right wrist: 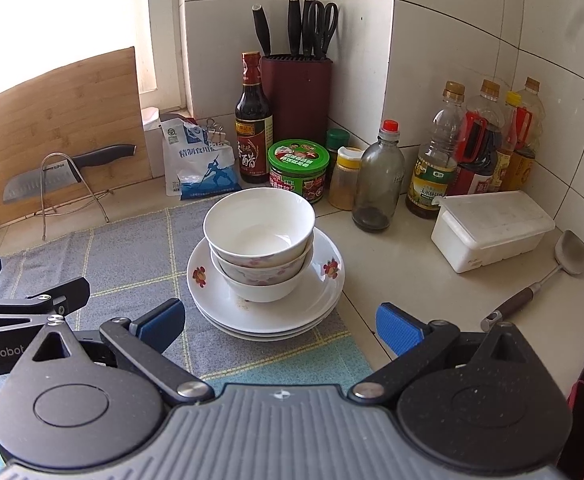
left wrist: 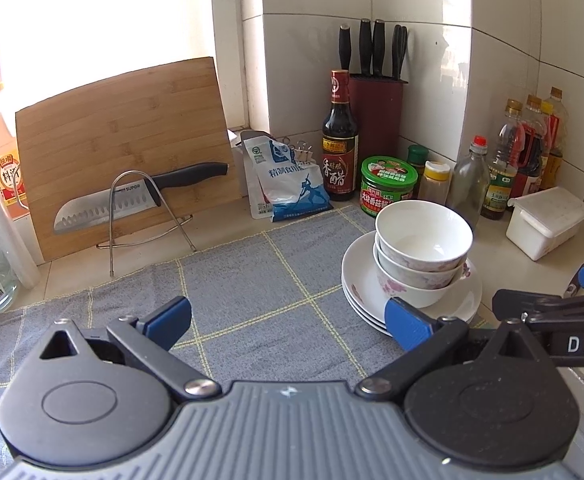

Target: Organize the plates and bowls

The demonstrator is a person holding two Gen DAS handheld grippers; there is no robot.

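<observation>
The stack of bowls (right wrist: 260,248) sits nested, three deep as far as the rims show, in the middle of a pile of white plates (right wrist: 266,312), probably so the whole set takes one footprint. That pile rests on the right end of the grey checked cloth (left wrist: 252,280), its right rim reaching just past the cloth's edge over the bare bench (right wrist: 403,272).

Both tools hang short of the pile and carry nothing. The left hand-held gripper (left wrist: 288,320) has its blue pads spread wide, the right pad just in front of the plates' near rim. The right hand-held gripper (right wrist: 280,324) is likewise spread, the pile lying between and beyond its pads.

Behind the pile stand the green-lidded jar (right wrist: 299,170) and vinegar bottle (right wrist: 253,120), near enough to crowd a push backward. Right of the pile lie a white lidded box (right wrist: 491,228) and a ladle (right wrist: 539,280), well apart. Left of the pile the cloth is open.
</observation>
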